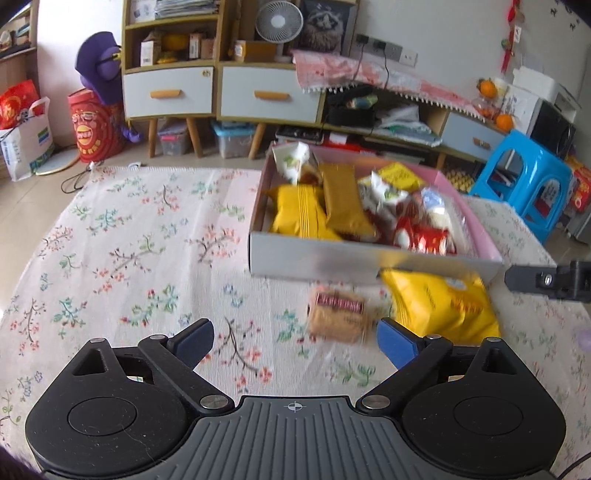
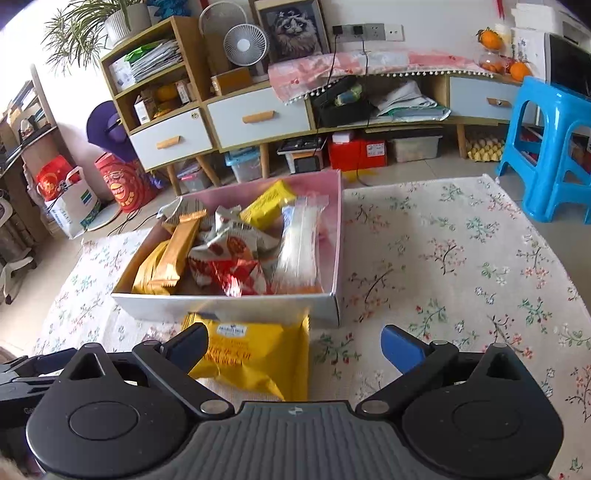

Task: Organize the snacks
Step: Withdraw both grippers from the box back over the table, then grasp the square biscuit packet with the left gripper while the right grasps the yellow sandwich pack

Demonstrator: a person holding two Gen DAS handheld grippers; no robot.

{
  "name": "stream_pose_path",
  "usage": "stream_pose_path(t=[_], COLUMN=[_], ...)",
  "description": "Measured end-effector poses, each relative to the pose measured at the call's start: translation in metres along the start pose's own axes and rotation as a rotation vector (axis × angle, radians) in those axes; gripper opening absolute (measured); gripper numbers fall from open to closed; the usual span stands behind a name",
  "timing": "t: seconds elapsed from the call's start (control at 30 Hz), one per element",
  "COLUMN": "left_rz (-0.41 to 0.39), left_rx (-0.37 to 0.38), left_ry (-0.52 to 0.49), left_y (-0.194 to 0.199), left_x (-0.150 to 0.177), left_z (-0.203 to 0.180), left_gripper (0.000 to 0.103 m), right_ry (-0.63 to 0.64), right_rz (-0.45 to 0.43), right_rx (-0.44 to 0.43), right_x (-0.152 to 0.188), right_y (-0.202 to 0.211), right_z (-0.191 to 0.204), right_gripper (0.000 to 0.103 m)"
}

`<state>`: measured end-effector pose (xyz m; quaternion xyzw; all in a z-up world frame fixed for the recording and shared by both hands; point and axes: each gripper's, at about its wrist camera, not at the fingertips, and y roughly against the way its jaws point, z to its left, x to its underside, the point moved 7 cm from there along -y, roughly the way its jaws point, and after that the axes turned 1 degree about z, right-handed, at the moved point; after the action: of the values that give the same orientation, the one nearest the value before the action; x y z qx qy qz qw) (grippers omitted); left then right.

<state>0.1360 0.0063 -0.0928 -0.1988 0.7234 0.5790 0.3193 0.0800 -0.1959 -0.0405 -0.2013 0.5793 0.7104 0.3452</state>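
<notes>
Both grippers' fingers point(image 1: 395, 345) spread wide, gripping nothing. Yellow bag point(image 2: 258, 360) and biscuit pack point(image 1: 338, 314) on table point(image 1: 129, 240) beside snack box point(image 2: 229, 306).

You're in a home living room: a drawer cabinet point(image 2: 258, 118) with a fan point(image 2: 245, 46), cat picture point(image 2: 293, 31), potted plant point(image 2: 110, 18), blue stool point(image 2: 550, 147) and a floral-clothed surface point(image 2: 461, 258).

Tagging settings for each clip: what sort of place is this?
Most likely a home living room: a floral cloth under the snack box, a drawer cabinet with a fan and a cat picture, and a plastic stool.
</notes>
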Motion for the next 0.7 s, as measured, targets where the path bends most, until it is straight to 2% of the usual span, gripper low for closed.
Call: stream_pose_path(t=[0.2,0.43,0.7], left_rz=[0.018,-0.005,-0.033], left_rx=[0.009,0.021,0.100], left_ry=[-0.050,-0.077,-0.052], left_y=[-0.013,-0.029,-0.036], left_x=[0.010,0.009,0.003], left_z=[0.002,0.008,0.004], left_gripper=[0.096,0.096,0.096], right_ry=[-0.069,-0.084,-0.108], right_rz=[-0.001,0.014,0.061], right_rx=[-0.024,-0.019,-0.052], right_x=[0.002,0.006,0.011], right_y=[-0.006,-0.016,-0.030], right_z=[-0.008,-0.013,-0.009], right_gripper=[0.092,0.092,0.092])
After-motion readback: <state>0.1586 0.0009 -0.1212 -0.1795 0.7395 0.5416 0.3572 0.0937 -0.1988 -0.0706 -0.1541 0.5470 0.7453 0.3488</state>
